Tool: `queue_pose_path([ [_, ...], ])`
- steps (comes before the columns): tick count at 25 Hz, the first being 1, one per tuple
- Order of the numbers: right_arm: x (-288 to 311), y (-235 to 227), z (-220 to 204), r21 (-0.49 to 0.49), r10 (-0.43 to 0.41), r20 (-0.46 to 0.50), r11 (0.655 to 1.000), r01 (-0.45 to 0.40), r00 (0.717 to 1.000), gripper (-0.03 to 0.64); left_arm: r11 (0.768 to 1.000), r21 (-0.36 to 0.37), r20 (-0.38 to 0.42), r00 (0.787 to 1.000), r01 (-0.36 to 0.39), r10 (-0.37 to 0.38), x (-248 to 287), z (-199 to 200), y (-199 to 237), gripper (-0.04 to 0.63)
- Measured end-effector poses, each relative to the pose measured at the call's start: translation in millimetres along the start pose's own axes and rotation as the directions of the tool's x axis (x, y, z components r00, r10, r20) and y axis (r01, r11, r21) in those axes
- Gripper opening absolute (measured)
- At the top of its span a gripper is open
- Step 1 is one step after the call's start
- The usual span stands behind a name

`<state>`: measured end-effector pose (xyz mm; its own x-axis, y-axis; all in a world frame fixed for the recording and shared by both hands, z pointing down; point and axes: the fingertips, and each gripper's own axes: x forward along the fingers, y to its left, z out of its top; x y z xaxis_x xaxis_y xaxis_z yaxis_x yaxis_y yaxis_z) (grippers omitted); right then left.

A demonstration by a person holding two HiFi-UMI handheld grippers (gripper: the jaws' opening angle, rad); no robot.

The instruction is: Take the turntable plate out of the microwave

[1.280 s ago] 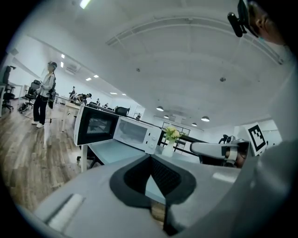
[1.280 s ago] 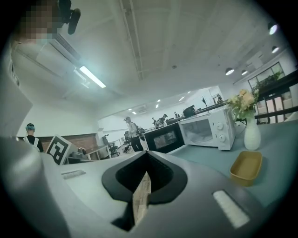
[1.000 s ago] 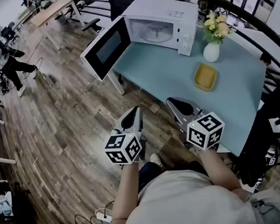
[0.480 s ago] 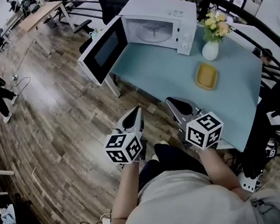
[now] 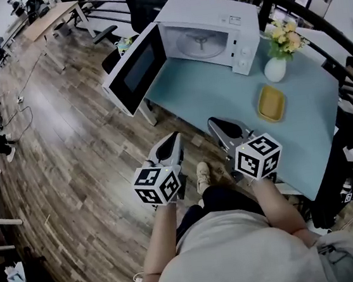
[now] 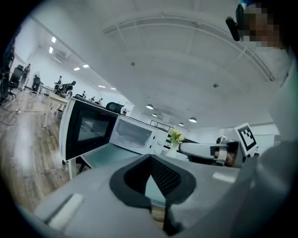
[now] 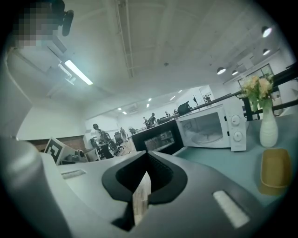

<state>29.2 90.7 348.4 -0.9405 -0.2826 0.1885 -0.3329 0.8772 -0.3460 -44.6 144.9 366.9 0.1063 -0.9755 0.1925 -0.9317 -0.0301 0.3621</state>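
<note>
The turntable plate (image 5: 197, 41) sits inside the microwave (image 5: 232, 18), well ahead of both grippers; the door (image 5: 135, 72) stands wide, so I'd say only the opening is done and reach, grasp and lift-out remain. The left gripper (image 5: 172, 139) and right gripper (image 5: 216, 124) hang short of the table (image 5: 222, 93) edge, each with jaws pressed together on nothing. Bare tabletop runs ahead to the cavity, with the door jutting ahead-left of the left gripper and a yellow dish (image 5: 271, 103) and flower vase (image 5: 275, 67) ahead-right of the right one.
</note>
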Motion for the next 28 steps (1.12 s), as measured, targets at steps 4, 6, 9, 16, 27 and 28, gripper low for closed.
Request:
queue_pose_path([
  [4,32,-17,19,-0.003,0.005,0.025,1.0,-0.005,1.0,0.018,1.0,0.011,-0.007,1.0,0.004,-0.004,29,15,23,0.002],
  [6,48,-31,23,0.011,0.002,0.022,1.0,-0.002,1.0,0.02,1.0,0.011,-0.017,1.0,0.003,-0.003,48,24,35,0.002],
  [9,71,-53,26,0.039,-0.004,0.007,0.999,0.004,1.0,0.018,1.0,0.021,-0.027,1.0,0.006,-0.005,74,38,49,0.002],
  [16,115,-102,54,0.061,-0.016,0.015,0.998,0.015,1.0,0.018,1.0,0.012,-0.047,0.999,-0.01,0.01,129,61,83,0.002],
  [27,124,-161,67,0.122,-0.085,0.039,0.989,0.08,0.996,0.018,0.996,0.031,-0.123,0.99,0.079,-0.074,202,56,76,0.002],
  [28,124,-165,67,0.131,-0.093,0.037,0.987,0.087,0.995,0.018,0.996,0.032,-0.131,0.988,0.083,-0.078,206,56,76,0.002],
])
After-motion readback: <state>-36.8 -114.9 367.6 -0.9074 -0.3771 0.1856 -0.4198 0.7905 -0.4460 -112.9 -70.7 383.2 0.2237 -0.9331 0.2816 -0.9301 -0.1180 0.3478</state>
